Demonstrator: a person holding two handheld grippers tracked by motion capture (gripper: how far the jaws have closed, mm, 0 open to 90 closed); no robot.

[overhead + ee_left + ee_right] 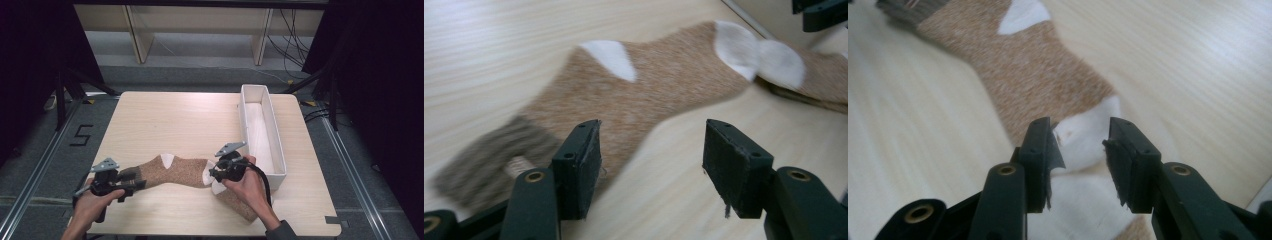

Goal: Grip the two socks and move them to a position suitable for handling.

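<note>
The left gripper point(651, 167) is seen in its own view with the jaws set wide apart and nothing held between them; the near jaw stands over the leg of a tan sock point(644, 95), just beside its grey ribbed cuff point(489, 155). That view also shows the white heel patch and white toe of this sock, with a second sock point(819, 80) lying past the toe. The right gripper point(1080, 150) is shown in its own view with the jaws partly open, the white toe fabric of the socks lying between and below them; whether the pads touch the fabric cannot be told.

In the high view, the left gripper point(107, 181) is held low at the cuff end by the left hand point(92, 202), and the right gripper point(226, 167) is held at the toe end by the right hand point(247, 187), the wrist angled in from the lower right. The first sock is laid flat near the front edge of the counter point(175, 122), and the second sock runs on from its toe under the right hand.

A long white tray point(275, 145) is placed along the right side of the light wooden counter. Grey flooring, black frame legs, cables and pale shelving are seen beyond.
</note>
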